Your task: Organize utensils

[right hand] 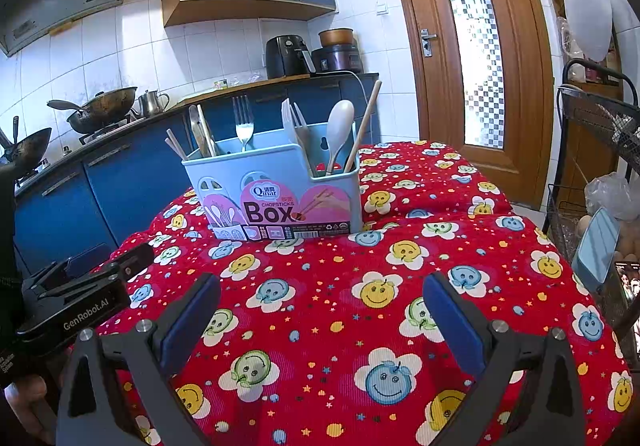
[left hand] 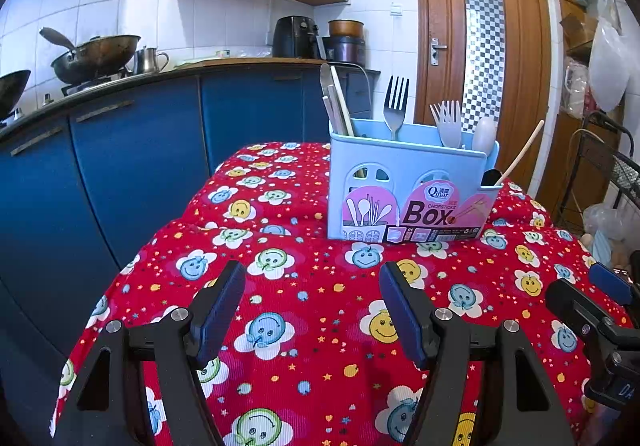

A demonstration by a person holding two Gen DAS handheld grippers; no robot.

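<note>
A light blue utensil box (left hand: 408, 186) with a pink "Box" label stands on the red smiley tablecloth (left hand: 312, 326); it also shows in the right wrist view (right hand: 280, 190). It holds a metal fork (left hand: 395, 106), a pale plastic fork (left hand: 448, 122), a white spoon (left hand: 484, 136), chopsticks (left hand: 338, 102) and a single leaning chopstick (left hand: 520, 154). My left gripper (left hand: 312, 286) is open and empty, low over the cloth in front of the box. My right gripper (right hand: 320, 298) is open and empty, also in front of the box.
Blue kitchen cabinets (left hand: 132, 166) with woks (left hand: 94, 56) stand at left. A wooden door (left hand: 480, 46) is behind the table. A wire rack with bags (right hand: 600, 150) stands at right. The other gripper shows at each view's edge (left hand: 592, 318) (right hand: 76, 298).
</note>
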